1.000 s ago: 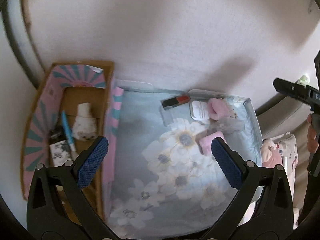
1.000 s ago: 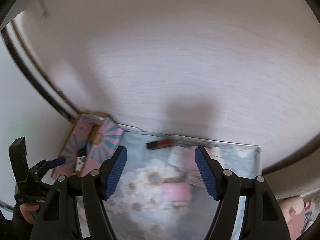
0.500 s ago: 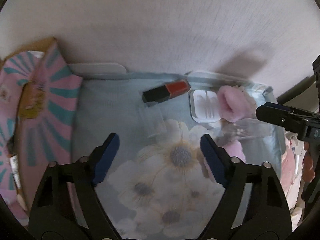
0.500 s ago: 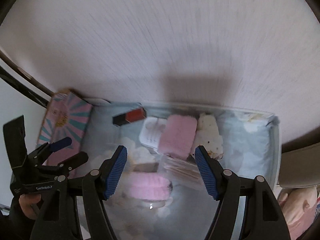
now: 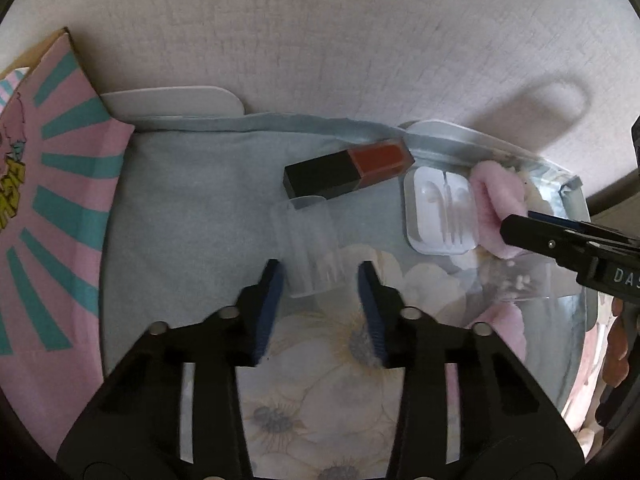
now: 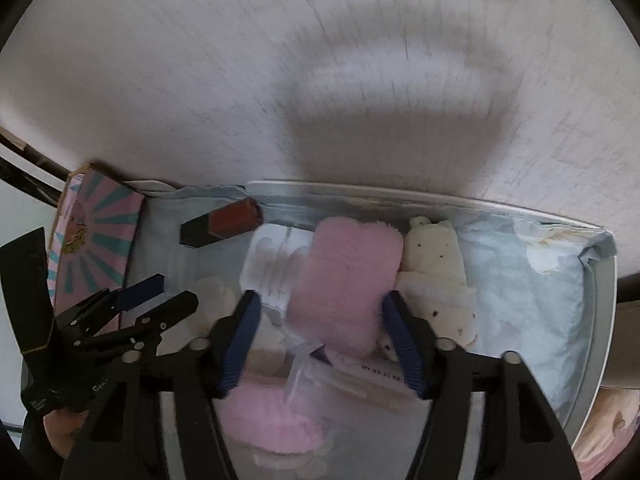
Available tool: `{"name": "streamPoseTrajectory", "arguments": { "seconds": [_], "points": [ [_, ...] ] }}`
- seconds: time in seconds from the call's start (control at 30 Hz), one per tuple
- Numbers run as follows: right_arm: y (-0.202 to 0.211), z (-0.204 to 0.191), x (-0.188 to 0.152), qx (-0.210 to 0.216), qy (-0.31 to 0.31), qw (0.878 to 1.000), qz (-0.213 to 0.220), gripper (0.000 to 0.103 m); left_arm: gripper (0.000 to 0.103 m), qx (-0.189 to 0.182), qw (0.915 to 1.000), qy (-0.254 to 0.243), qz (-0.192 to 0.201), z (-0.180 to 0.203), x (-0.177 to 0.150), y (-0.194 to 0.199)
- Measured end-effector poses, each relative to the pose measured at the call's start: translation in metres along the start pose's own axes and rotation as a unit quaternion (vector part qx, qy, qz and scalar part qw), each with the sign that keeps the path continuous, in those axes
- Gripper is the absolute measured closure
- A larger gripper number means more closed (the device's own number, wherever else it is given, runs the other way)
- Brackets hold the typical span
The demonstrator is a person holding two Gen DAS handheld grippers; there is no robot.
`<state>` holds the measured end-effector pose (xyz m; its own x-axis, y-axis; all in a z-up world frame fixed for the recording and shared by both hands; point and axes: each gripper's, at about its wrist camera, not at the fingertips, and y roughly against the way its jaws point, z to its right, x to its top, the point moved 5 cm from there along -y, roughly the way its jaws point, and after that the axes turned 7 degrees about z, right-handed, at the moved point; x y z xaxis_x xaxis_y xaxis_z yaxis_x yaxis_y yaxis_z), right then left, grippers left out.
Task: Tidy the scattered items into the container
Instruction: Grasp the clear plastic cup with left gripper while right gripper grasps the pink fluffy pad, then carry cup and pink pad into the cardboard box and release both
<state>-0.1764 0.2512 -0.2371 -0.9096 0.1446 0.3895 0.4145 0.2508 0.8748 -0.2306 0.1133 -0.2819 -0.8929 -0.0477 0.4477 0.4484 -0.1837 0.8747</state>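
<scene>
Clear case [image 5: 310, 252] clenched in left tool [image 5: 320, 276]; one of two pink puffs [image 6: 344, 276] inside closing right tool [image 6: 321, 297]

Both wrist cameras look steeply down, close over the floral tray [image 5: 576, 200]; each frames its own jaws at bottom centre. Shared ahead of both jaws: the lipstick [image 5: 348, 168] [image 6: 220, 224] and earphone case [image 5: 440, 216] [image 6: 272, 264]

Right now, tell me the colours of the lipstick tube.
The lipstick tube is black and red; clearest in the left wrist view.
</scene>
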Motion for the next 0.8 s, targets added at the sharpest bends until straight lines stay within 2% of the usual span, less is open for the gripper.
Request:
{"name": "streamPoseTrajectory", "arguments": {
  "seconds": [0.07,0.43,0.8],
  "points": [
    [-0.002,0.003,-0.001,-0.002,-0.004,1.0,0.0,0.063,0.074,0.001,1.0,0.0,0.004,0.0,0.0,0.001],
    [0.022,0.003,0.003,0.006,-0.009,0.999,0.034,0.068,0.074,-0.007,0.9998,-0.003,0.021,0.0,0.004,0.026],
    [0.082,-0.026,0.024,0.012,0.005,0.996,0.085,0.068,0.074,-0.027,0.9981,-0.019,0.052,0.002,0.012,0.103]
  ]
}}
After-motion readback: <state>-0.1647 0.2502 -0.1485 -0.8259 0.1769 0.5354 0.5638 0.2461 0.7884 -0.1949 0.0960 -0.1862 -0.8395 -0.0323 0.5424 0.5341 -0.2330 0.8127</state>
